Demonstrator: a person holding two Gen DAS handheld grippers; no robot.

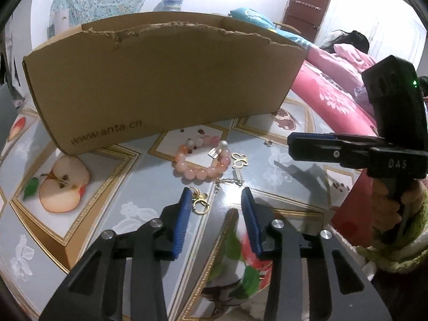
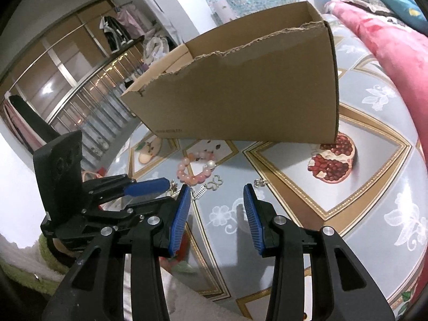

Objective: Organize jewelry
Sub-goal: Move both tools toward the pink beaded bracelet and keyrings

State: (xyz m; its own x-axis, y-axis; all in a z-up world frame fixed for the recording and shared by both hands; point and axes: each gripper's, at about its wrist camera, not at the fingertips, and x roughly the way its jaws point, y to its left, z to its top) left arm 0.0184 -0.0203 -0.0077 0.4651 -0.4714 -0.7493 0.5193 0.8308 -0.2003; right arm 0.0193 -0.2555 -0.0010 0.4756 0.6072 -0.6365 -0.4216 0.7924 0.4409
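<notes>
A pink bead bracelet lies on the fruit-patterned tablecloth in front of a torn-rimmed cardboard box. Right of it lies a gold butterfly charm on a chain. A gold ring clasp sits just off the tip of my left gripper's left finger. My left gripper hovers low over the cloth, open, nothing between its blue pads. My right gripper is open too, over bare cloth, with a small silver piece just beyond it.
The box stands close behind the jewelry, its inside hidden from the left wrist view. A pink quilt bounds the table on the right. A red flat object lies under the right hand. Wardrobe doors stand beyond the table's left edge.
</notes>
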